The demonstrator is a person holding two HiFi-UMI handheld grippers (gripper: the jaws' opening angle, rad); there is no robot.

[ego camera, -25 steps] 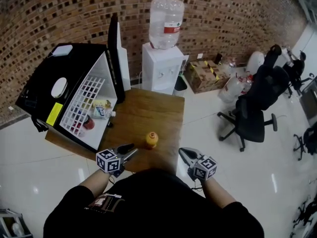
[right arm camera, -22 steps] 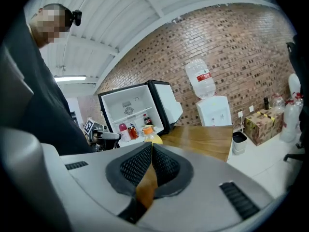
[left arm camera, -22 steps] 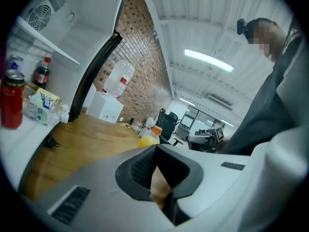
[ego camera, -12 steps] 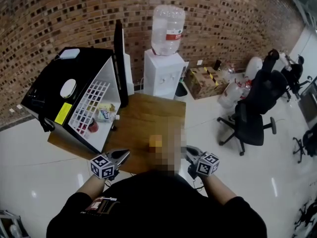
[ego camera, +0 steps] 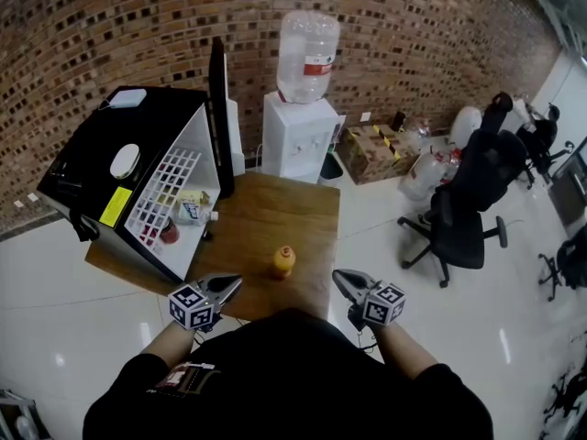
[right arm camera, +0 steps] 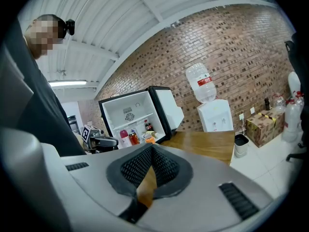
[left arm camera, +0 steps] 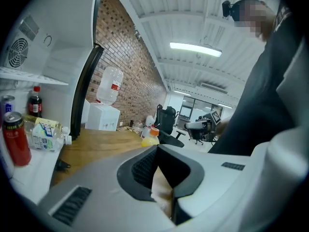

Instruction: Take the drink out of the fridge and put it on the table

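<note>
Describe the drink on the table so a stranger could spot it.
Find the wooden table holding the open black fridge. Near its front edge stands a yellow bottle with an orange cap, alone on bare wood; the other drinks sit inside the fridge.

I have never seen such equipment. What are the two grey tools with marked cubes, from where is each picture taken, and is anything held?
There is no robot: a person holds a two-jaw gripper in each hand, the left gripper and the right gripper. One picture comes from a camera on the person's head, looking down. The other two come from cameras riding on the grippers, looking along their jaws. On the brown wooden table stands a yellow drink bottle with an orange cap, apart from the open black fridge, which is white inside and holds more drinks. Both grippers are shut and hold nothing.
</note>
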